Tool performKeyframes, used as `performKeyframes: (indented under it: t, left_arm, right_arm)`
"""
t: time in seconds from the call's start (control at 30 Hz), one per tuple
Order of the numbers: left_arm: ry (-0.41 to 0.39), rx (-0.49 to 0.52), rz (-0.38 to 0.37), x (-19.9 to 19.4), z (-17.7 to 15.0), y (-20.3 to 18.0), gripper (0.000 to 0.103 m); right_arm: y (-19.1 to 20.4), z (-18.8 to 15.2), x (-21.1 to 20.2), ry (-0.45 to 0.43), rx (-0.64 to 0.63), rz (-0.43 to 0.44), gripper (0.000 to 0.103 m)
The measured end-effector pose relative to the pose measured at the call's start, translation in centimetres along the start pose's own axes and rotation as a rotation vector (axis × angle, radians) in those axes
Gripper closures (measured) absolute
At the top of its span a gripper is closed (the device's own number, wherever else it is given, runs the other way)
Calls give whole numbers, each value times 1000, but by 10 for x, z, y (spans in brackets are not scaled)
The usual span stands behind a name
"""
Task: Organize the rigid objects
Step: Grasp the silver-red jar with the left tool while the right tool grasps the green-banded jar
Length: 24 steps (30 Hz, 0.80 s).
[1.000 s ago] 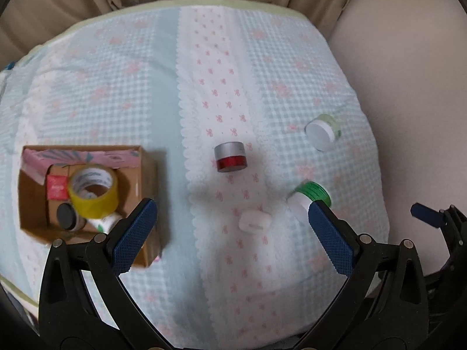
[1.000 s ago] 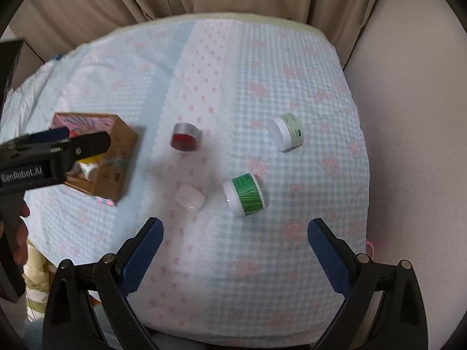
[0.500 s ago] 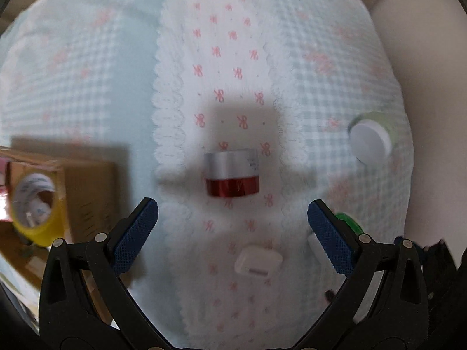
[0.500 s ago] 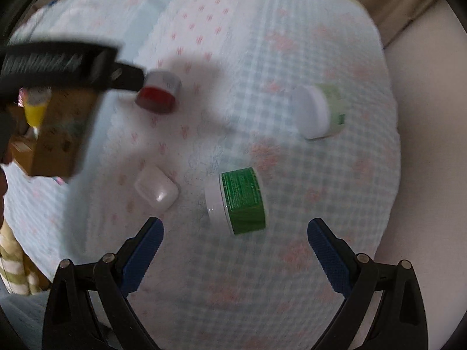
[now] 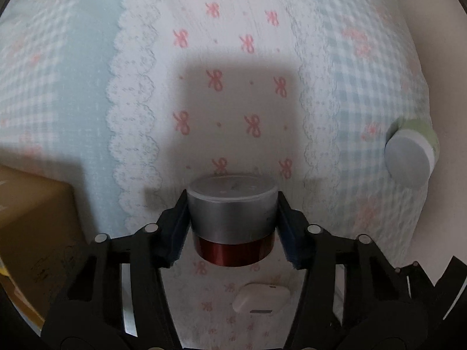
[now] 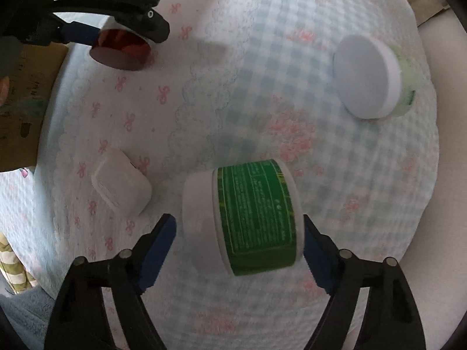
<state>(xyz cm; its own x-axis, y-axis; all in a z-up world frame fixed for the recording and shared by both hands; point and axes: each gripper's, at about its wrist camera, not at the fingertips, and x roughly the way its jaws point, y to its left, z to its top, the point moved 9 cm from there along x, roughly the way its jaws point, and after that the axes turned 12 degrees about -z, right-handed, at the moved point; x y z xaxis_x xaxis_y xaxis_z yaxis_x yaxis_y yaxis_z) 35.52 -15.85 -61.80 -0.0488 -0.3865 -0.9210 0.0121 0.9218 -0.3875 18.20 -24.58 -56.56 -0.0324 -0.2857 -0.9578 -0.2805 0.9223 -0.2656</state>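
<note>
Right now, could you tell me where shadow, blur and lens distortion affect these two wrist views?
Left wrist view: a blocky dark shadow lies on the bow-print cloth behind the silver-and-red round tin; the edges are smeared. Right wrist view: the fisheye bulges the bed, the checked fabric looks soft, yet the green-labelled white jar reads fairly sharp.

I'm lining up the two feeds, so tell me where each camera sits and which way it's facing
Left wrist: on the left gripper, facing down at the cloth-covered table; its jaws are closing on the red and silver jar.
Right wrist: on the right gripper, facing down; its jaws are closing around the green jar; the left gripper and fingertips show top left.
Shared: red and silver jar, white case, pale green jar.
</note>
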Motion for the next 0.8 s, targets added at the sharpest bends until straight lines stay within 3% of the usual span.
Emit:
performKeyframes:
  t: [0.03, 0.1, 0.47, 0.8]
  left_arm:
    - [-6, 4, 0, 0, 0, 0, 52]
    - [-8, 6, 1, 1, 0, 2, 52]
    - [-42, 46, -6, -20, 0, -2, 53]
    - [-167, 110, -28, -98, -10, -31, 53]
  right_arm:
    - [-1, 0, 1, 3, -3, -14, 34]
    - [-6, 0, 3, 2, -6, -46, 48]
    - [-23, 3, -8, -20, 85, 5, 49]
    - [-60, -9, -65, -105, 221, 3, 50]
